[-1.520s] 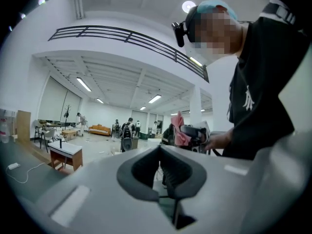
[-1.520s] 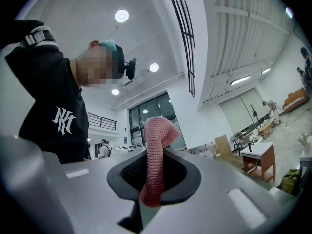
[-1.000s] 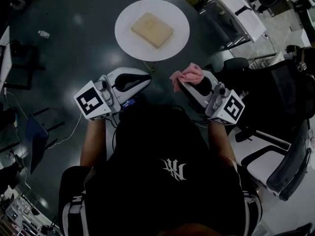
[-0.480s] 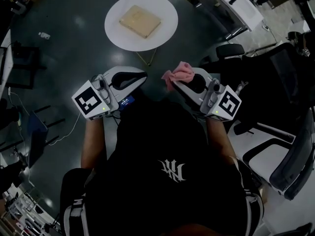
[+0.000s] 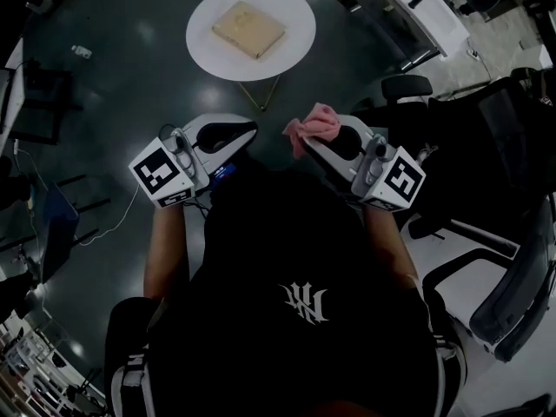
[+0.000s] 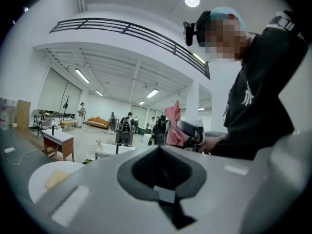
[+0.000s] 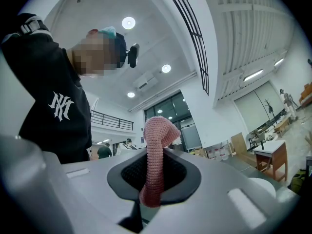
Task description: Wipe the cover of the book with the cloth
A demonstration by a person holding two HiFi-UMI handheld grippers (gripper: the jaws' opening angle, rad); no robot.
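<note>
Far ahead of the right tool (image 5: 301, 142), which is clamping the cloth (image 5: 316, 122), the book (image 5: 248, 29) is lying where the closed, empty left tool (image 5: 252, 132) could steady it.

The left claw (image 6: 160, 165) sits closed and empty, pink cloth (image 6: 174, 126) beyond.

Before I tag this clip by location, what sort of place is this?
Probably a large open-plan office or lab hall: office chairs, a small round white table on a dark floor, and a railed mezzanine over desks under strip lights.
</note>
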